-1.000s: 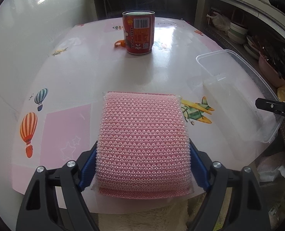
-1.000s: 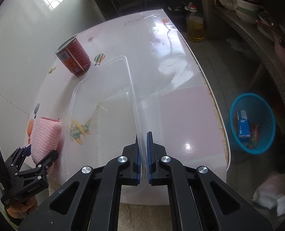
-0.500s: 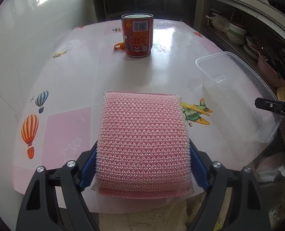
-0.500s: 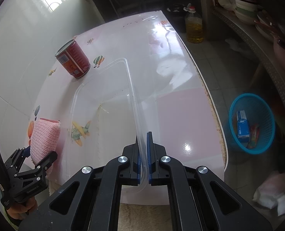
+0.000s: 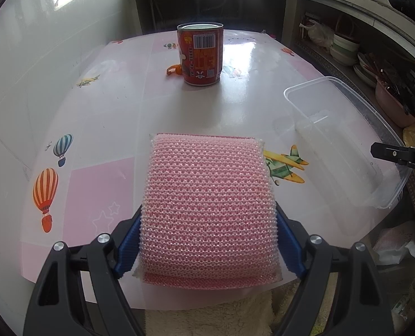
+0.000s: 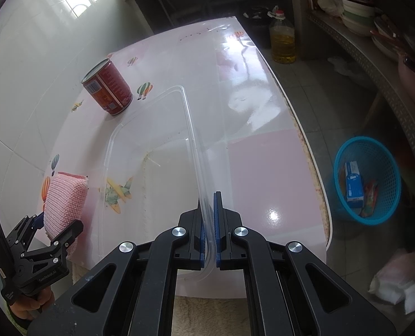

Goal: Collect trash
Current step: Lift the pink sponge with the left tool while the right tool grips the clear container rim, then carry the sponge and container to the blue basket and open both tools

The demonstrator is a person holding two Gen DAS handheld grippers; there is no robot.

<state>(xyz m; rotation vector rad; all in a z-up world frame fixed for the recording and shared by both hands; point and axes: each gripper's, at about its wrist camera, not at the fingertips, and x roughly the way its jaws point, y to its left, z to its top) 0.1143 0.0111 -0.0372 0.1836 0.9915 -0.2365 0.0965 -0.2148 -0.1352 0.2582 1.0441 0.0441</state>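
Observation:
A pink mesh sponge (image 5: 207,184) is clamped between the blue pads of my left gripper (image 5: 207,215), over the near edge of the table (image 5: 117,106). The right wrist view shows the same sponge (image 6: 64,198) at the lower left. My right gripper (image 6: 208,201) is shut on the thin right rim of a clear plastic container (image 6: 190,128), which lies on the table to the sponge's right (image 5: 344,128). A red tin can (image 5: 200,53) stands upright at the far middle, with a small orange scrap (image 5: 173,70) beside it.
A blue basket (image 6: 367,179) with a few packets in it stands on the floor to the right of the table. A bottle of oil (image 6: 283,39) and white crumpled paper (image 6: 395,288) are also on the floor. Shelves with bowls (image 5: 344,47) run along the right.

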